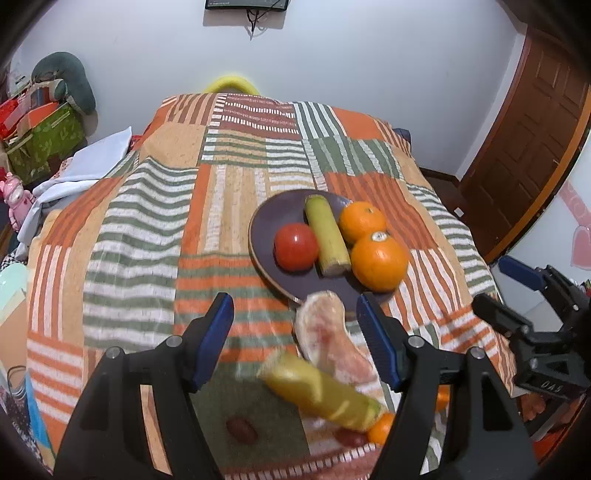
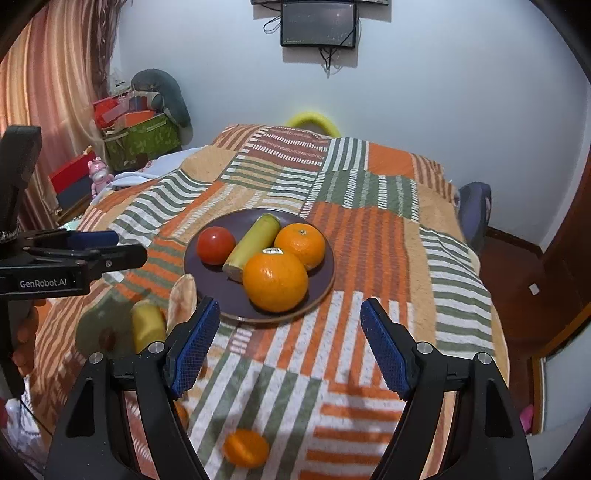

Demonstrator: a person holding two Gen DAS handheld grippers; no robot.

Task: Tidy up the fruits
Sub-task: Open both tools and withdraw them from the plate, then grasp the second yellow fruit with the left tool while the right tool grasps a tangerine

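1. A home bedroom; a bed (image 2: 369, 206) fills the room under a patchwork striped blanket (image 1: 155, 229)
2. A curtain (image 2: 55, 92) hangs at the left; a wooden door (image 1: 532, 140) stands at the right
3. Gift boxes (image 2: 140, 125), a neck pillow (image 2: 166, 92) and a pink toy figure (image 2: 99, 174) crowd one corner
4. A small wall-mounted screen (image 2: 318, 24) trails loose cables

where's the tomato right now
The tomato sits on the left side of the dark plate in the right wrist view, beside the yellow-green stalk piece, with two oranges beyond that.
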